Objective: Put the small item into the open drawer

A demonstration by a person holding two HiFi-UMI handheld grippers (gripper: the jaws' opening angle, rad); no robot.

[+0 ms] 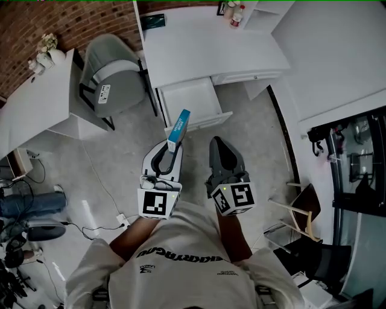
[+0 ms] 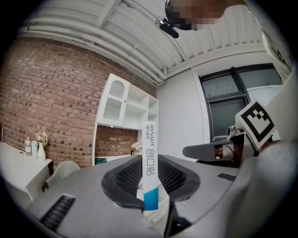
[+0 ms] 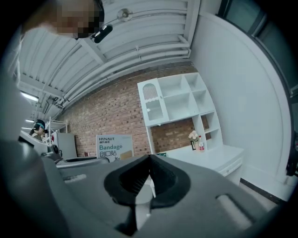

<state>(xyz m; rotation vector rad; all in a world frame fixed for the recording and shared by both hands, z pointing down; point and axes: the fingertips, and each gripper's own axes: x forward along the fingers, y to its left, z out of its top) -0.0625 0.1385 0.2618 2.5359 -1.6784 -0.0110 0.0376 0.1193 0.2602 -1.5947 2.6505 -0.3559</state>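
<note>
The small item is a flat white and blue bandage box (image 1: 179, 128). My left gripper (image 1: 174, 146) is shut on its lower end, and the box sticks out past the jaws toward the desk. In the left gripper view the box (image 2: 150, 153) stands upright between the black pads (image 2: 123, 183). The open white drawer (image 1: 188, 99) juts out from under the white desk (image 1: 211, 45), just beyond the box, and looks empty. My right gripper (image 1: 217, 145) hovers beside the left one over the floor. Its jaws (image 3: 149, 160) are shut with nothing between them. In the right gripper view the box (image 3: 114, 147) shows at left.
A grey chair (image 1: 111, 72) stands left of the drawer. A second white table (image 1: 33, 105) lies at far left. Bottles (image 1: 236, 15) and a green box (image 1: 154, 21) sit on the desk's far side. Cables (image 1: 114, 199) cross the floor; a wooden folding chair (image 1: 301, 211) is at right.
</note>
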